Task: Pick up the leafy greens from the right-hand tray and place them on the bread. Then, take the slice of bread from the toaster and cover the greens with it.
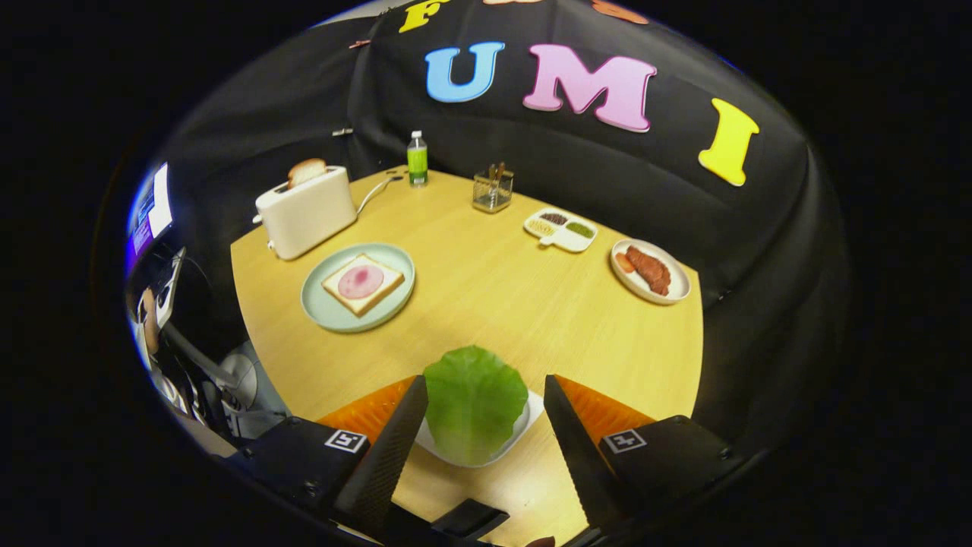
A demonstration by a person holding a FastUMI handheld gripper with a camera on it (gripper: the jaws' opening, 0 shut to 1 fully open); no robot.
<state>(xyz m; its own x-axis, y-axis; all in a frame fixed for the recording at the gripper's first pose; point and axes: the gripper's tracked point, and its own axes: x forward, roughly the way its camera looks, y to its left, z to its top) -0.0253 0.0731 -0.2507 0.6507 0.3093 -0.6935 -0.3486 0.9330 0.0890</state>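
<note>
A green leaf of lettuce (474, 400) lies on a small white tray (531, 419) on the wooden table. My gripper (486, 403) stands open, one finger on each side of the leaf without touching it. Beyond the fingers to the left, a slice of bread (362, 283) topped with a pink round of ham lies on a pale green plate (326, 311). Behind that plate stands a white toaster (307, 213) with a slice of toast (307, 172) sticking up from its slot.
A white plate with cooked meat (650, 270) sits far right. A divided white dish of condiments (560, 228), a clear holder with sticks (493, 190) and a green-labelled bottle (417, 159) stand at the back. The table edge runs left, with a person seated there.
</note>
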